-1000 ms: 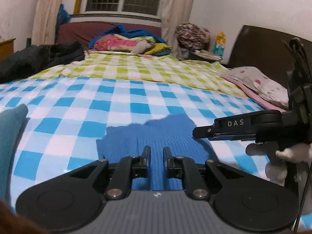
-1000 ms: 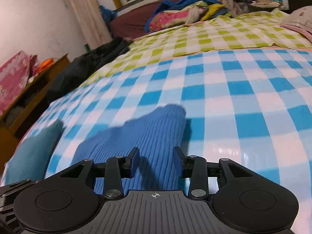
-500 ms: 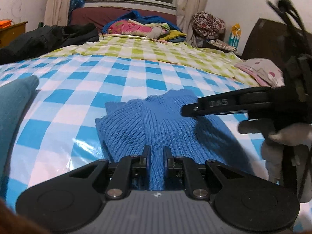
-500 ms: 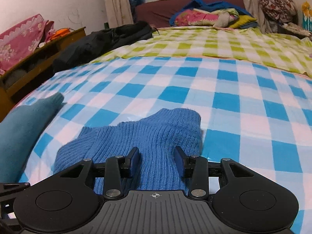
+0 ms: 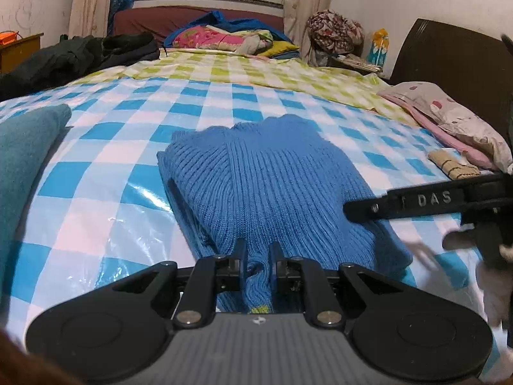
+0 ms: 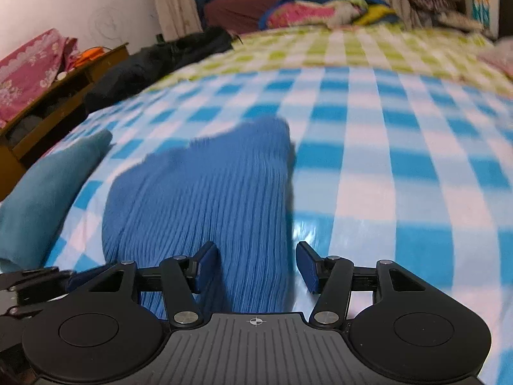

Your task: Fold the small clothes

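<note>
A blue ribbed knit garment (image 5: pixel 272 179) lies folded on the blue-and-white checked sheet (image 5: pixel 105 192). My left gripper (image 5: pixel 258 256) is shut on the garment's near edge, a fold of knit pinched between its fingers. In the right wrist view the same blue garment (image 6: pixel 205 199) stretches away under my right gripper (image 6: pixel 256 261), whose jaws are opening; the knit lies between and below the pads, which no longer press it. One finger of the right gripper (image 5: pixel 426 200) reaches in from the right in the left wrist view, over the garment's right side.
A teal folded cloth (image 5: pixel 22 147) lies left of the garment. A pink pillow (image 5: pixel 449 122) and a small tan item (image 5: pixel 452 166) sit at the right. Dark clothes (image 5: pixel 77 57) and a colourful pile (image 5: pixel 231 38) lie at the far end. A wooden cabinet (image 6: pixel 48 96) stands left.
Both grippers have come down and forward with the garment, laying it flatter on the sheet. The right gripper's jaws have spread apart and let go of the knit. The left stays shut.
</note>
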Demonstrator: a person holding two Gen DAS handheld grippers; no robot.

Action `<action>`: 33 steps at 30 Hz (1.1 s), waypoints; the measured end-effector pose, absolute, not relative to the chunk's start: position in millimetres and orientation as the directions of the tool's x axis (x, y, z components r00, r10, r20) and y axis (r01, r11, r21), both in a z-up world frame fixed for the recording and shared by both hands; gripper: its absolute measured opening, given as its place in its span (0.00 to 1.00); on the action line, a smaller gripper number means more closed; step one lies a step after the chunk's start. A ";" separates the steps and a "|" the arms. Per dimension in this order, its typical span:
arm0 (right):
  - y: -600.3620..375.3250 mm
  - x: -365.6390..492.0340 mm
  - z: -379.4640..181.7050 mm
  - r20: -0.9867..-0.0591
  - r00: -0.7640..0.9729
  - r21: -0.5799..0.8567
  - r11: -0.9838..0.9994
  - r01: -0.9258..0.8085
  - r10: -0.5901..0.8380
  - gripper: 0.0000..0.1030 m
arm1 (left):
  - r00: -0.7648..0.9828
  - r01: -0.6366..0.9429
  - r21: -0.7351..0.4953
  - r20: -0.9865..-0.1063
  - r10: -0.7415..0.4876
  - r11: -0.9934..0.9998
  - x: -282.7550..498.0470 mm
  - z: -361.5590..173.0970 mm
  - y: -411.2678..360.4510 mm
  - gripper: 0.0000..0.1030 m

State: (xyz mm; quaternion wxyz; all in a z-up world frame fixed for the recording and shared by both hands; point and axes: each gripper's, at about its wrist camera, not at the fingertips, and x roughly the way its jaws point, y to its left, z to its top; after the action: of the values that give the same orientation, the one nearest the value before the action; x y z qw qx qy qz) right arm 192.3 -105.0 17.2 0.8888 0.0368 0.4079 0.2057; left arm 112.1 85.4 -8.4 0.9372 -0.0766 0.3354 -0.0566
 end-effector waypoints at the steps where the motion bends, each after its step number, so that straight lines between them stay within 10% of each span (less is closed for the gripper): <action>1: -106.6 191.6 14.2 -0.716 0.571 0.265 0.913 -0.312 0.403 0.52 | 0.767 0.055 -0.182 -0.622 -0.158 0.982 113.0 -8.3 86.4 0.20; 33: -72.8 111.6 23.7 -0.761 0.606 0.059 0.956 -0.289 0.230 0.52 | 0.775 0.045 -0.072 -0.627 -0.081 0.996 80.4 -6.7 86.6 0.41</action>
State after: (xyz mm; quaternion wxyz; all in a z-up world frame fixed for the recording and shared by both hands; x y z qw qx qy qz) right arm 111.6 -72.8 23.7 0.8955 -0.0351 0.4194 0.1448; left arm 80.4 86.6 -6.7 0.9416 -0.0264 0.3340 -0.0335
